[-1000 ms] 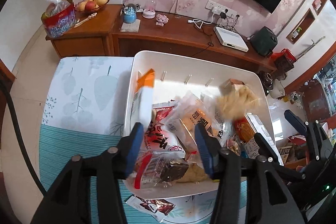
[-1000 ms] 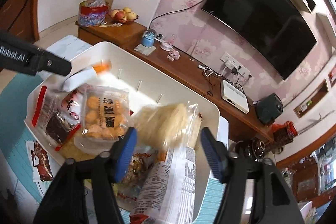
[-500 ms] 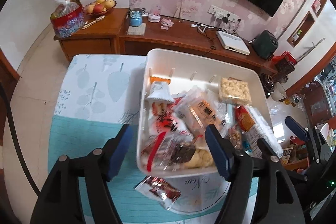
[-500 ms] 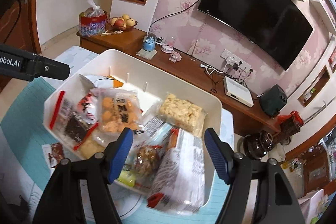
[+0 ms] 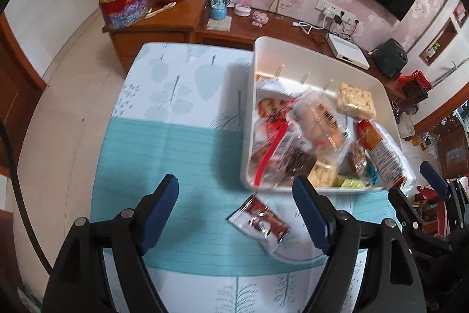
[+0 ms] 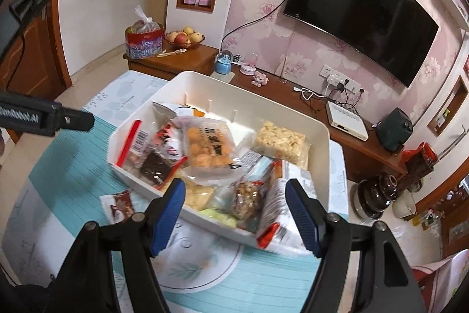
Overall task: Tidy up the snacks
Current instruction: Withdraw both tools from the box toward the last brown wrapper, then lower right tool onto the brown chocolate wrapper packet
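**A:** Snacks — where did they sit when you looked?

**B:** Nearly all of them lay heaped in the white bin (image 6: 319, 128), which stood on the table (image 5: 164, 143) toward its far right corner. I saw a bag of round orange puffs (image 6: 209, 148) on top of the heap, a clear pack of pale rice crackers (image 6: 280, 141) against the bin's far right side, and a red-sealed bag with dark brownie pieces (image 6: 146, 157) at its near left corner. A tall white packet (image 6: 285, 203) leaned over the bin's near right rim.

**A:** Anything outside it?

**B:** One small brown-and-red packet (image 5: 259, 220) lay flat on the teal cloth, just beside the bin's near edge and apart from it.

**A:** And my two tools?

**B:** I had the left gripper (image 5: 236, 209) above the table's near edge, blue pads spread wide, holding nothing; the loose packet showed between its fingers. The right gripper (image 6: 236, 211) hung over the bin's near rim, likewise spread wide with nothing in it. The left view was blurred, so I couldn't read the labels.
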